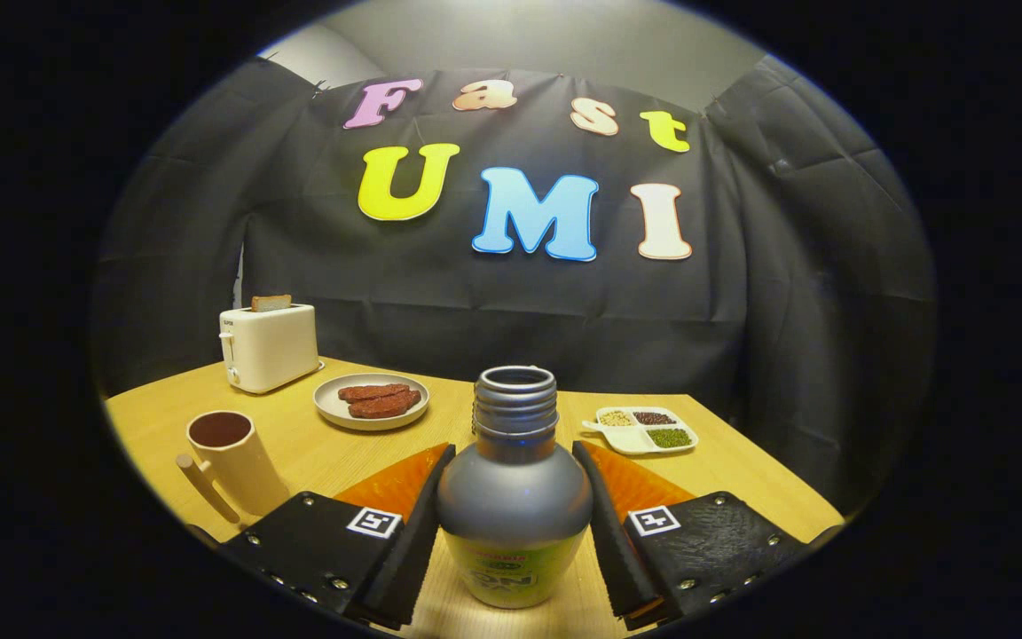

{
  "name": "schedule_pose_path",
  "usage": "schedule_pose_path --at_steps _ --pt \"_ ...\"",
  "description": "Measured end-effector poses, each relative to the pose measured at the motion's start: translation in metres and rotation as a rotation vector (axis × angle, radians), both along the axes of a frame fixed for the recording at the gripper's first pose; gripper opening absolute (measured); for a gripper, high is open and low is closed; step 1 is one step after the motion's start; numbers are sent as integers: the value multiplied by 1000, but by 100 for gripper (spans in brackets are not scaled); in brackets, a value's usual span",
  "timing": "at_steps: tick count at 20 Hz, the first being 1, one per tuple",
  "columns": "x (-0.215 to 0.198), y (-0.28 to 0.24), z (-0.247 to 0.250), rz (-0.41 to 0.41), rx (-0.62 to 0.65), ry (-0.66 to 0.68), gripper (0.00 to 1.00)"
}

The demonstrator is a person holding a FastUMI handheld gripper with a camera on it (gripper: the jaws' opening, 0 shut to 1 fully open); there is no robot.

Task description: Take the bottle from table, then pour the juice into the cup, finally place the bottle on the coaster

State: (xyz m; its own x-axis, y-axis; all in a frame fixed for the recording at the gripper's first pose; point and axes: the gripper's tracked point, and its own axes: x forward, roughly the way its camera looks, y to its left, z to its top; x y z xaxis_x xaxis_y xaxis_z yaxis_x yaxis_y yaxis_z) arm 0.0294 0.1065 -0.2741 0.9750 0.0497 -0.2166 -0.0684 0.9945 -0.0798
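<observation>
A grey metal bottle (514, 506) with a green label and an uncapped threaded neck stands upright between my fingers. My gripper (514, 448) is shut on it, both pads pressing against its shoulders from left and right. I cannot tell whether its base rests on the wooden table (298, 448) or hangs just above it. A cream cup (231, 461) with a side handle stands to the left of the left finger, and its inside looks dark.
Beyond the cup, a cream toaster (268, 346) with a slice of bread in it stands at the back left. A plate (372, 401) with reddish meat pieces sits beyond the fingers. A divided dish (647, 429) of grains lies to the right.
</observation>
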Motion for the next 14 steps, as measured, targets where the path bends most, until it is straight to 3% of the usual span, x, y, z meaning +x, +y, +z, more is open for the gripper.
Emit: schedule_pose_path --at_steps 7,14 --pt "15 25 49 77 -207 4 78" --pt "27 65 55 153 -382 32 79"
